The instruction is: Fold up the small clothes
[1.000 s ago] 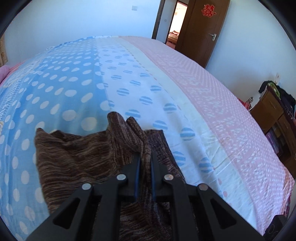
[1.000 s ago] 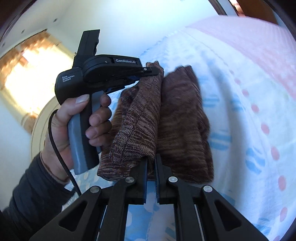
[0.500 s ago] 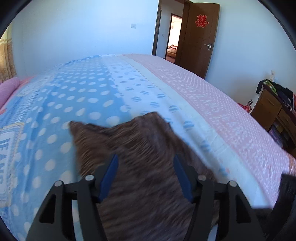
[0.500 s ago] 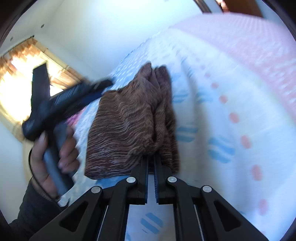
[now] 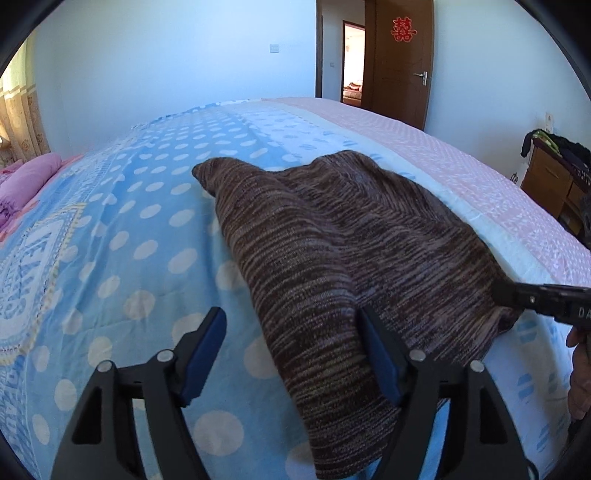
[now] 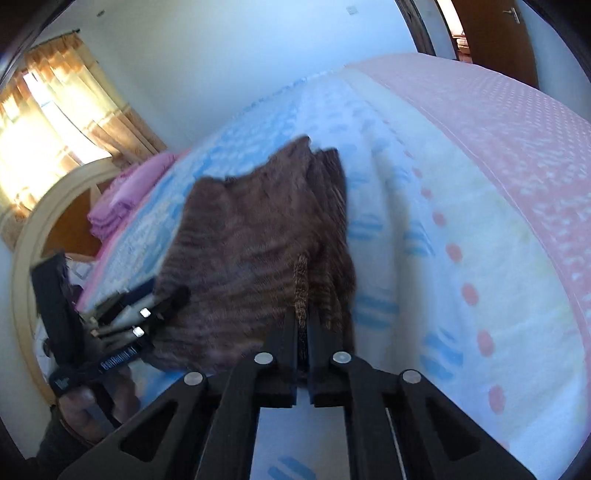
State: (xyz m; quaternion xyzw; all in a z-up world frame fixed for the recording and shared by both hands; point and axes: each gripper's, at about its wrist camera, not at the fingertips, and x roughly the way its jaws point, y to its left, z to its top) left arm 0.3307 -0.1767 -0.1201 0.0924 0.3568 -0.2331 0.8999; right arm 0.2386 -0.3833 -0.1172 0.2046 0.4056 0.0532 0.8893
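1. A broad bedspread covers the bed, blue with pale polka dots on one side, a white band with blue dashes in the middle, and pink along the far side.
2. A folded pink-purple blanket lies at the head end.
3. A brown wooden door bearing a red paper ornament stands open.
4. A wooden dresser has dark clothes heaped on top.
5. Orange-gold curtains hang by a bright window.
6. A curved cream frame, perhaps the headboard, shows beside the bed.
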